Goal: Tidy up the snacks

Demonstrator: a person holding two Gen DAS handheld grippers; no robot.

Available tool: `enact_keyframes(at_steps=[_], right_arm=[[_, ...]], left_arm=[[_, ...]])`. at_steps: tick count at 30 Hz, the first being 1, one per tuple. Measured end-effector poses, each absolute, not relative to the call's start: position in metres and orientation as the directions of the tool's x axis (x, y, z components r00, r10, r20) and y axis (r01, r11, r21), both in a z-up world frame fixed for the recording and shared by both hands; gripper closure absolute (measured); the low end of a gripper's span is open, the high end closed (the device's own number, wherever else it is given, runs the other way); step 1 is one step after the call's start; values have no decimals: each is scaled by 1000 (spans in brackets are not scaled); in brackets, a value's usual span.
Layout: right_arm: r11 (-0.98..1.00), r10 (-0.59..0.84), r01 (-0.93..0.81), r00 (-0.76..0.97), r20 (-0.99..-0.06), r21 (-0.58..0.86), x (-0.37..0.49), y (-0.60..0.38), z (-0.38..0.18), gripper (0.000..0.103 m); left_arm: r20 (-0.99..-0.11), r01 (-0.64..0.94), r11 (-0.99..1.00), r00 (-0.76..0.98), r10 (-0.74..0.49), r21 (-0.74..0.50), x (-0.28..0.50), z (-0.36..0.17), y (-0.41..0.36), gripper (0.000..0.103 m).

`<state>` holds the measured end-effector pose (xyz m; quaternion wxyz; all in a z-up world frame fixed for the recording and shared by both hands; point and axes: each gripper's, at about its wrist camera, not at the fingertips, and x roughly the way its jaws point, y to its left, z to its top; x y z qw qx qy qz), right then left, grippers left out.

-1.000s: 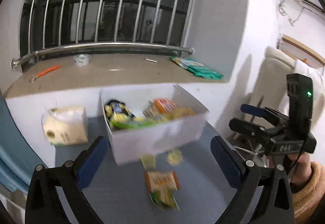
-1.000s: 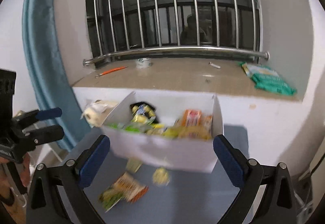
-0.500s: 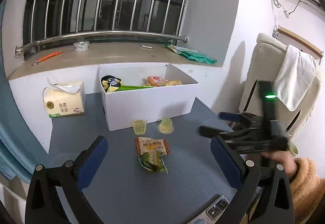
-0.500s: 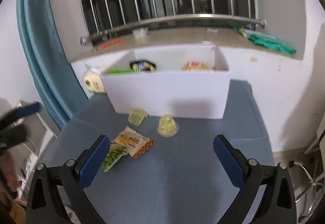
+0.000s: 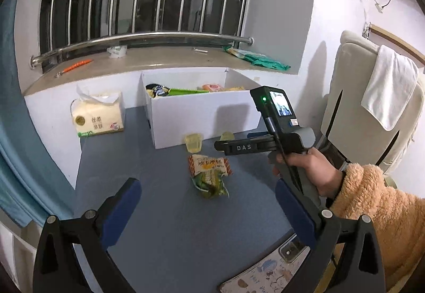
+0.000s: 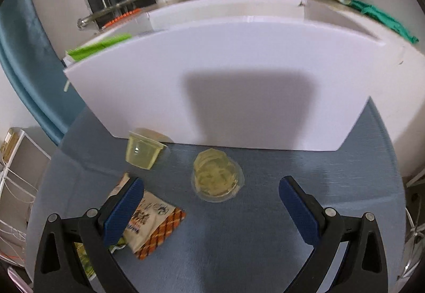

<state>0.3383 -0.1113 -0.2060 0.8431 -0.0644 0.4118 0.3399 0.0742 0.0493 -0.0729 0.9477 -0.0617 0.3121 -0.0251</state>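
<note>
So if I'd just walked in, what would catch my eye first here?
Probably the big white box of snacks against the wall below the windowsill. Next, the loose snacks on the blue table in front of it: two yellow jelly cups and an orange snack packet lying on a green one. The open right gripper hangs just over the upright jelly cup.

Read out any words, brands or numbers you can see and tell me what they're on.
"DAS": on the side of the right gripper.
Tissue pack: Chinese print, too small to read.
Orange snack packet: Chinese print, too blurred to read.
Gripper's small red-edged sticker: unreadable.
</note>
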Motion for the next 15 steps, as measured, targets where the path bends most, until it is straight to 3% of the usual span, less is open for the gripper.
enact_keyframes(at_steps=[2, 3, 4, 14, 15], right_arm=[[747, 530, -638, 405, -745, 185, 340, -109, -212, 24], [758, 508, -632, 414, -755, 163, 340, -108, -213, 54], [778, 464, -622, 466, -754, 94, 337, -107, -212, 68], [772, 464, -633, 503, -730, 55, 317, -131, -184, 79], [770, 468, -635, 509, -722, 51, 314, -130, -179, 102]], left_arm=[[-597, -3, 991, 799, -77, -132, 75, -75, 50, 0], [-597, -2, 991, 798, -80, -134, 75, -76, 50, 0], [-598, 1, 991, 797, -84, -137, 75, -77, 50, 0], [-635, 43, 987, 761, -133, -156, 100, -92, 42, 0], [-643, 48, 987, 754, -137, -154, 108, -95, 40, 0]])
